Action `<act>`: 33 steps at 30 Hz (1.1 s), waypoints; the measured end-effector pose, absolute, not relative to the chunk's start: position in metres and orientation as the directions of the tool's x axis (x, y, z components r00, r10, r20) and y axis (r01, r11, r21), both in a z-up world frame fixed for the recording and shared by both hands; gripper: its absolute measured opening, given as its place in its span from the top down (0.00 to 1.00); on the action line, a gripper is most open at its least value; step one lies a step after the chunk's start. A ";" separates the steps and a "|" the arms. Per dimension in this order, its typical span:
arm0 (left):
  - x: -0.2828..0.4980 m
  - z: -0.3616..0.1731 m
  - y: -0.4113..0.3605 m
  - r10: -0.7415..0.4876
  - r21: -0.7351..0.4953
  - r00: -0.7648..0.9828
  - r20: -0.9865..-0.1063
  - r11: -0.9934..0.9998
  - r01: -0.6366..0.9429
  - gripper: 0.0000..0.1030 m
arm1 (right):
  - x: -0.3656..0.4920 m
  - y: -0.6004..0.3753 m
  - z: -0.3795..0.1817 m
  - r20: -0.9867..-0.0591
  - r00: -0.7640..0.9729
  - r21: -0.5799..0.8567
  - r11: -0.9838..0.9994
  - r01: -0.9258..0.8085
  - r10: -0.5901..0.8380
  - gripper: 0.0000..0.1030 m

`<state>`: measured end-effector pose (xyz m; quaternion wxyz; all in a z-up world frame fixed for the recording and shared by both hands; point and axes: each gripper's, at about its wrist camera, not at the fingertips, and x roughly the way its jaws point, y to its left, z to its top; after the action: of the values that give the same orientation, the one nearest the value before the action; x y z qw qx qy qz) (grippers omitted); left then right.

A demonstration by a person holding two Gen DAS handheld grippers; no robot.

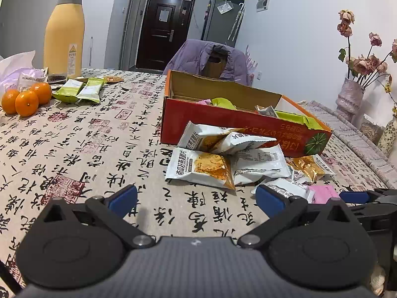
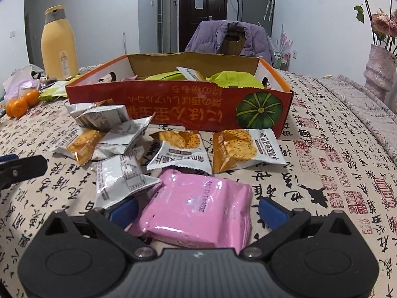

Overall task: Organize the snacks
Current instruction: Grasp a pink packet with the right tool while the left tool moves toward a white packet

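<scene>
An open red cardboard box sits mid-table and holds green packets and a white one. Several white-and-orange snack packets lie on the cloth in front of it. A pink packet lies between the jaws of my right gripper, which is open around it, pads apart from its sides. My left gripper is open and empty above bare cloth, just left of the pile. The right gripper also shows in the left wrist view.
A tall yellow thermos, three oranges, two green packets and a plastic bag stand at the far left. A vase of dried roses stands at the right. A chair with a purple jacket is behind the table.
</scene>
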<state>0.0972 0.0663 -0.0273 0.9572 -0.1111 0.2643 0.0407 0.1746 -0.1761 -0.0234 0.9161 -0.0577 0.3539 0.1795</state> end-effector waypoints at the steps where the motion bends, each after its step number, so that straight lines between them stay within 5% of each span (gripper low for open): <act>1: 0.097 -0.027 0.066 0.019 -0.193 0.857 -0.515 0.972 -0.137 0.00 | 0.175 -0.177 -0.024 -0.669 0.685 0.023 0.929 -0.370 0.289 0.01; 17: 0.097 -0.029 0.068 0.019 -0.215 0.850 -0.527 0.964 -0.155 0.00 | 0.153 -0.193 -0.020 -0.624 0.698 0.050 0.910 -0.412 0.351 0.36; 33: 0.104 -0.019 0.047 0.005 -0.191 0.835 -0.550 0.973 -0.131 0.00 | 0.145 -0.229 -0.011 -0.564 0.753 0.093 0.933 -0.349 0.338 0.38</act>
<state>0.1042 0.0470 -0.0187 0.9514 -0.1112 0.2851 0.0358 0.1450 -0.2290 -0.0105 0.9363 -0.0088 0.2995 0.1833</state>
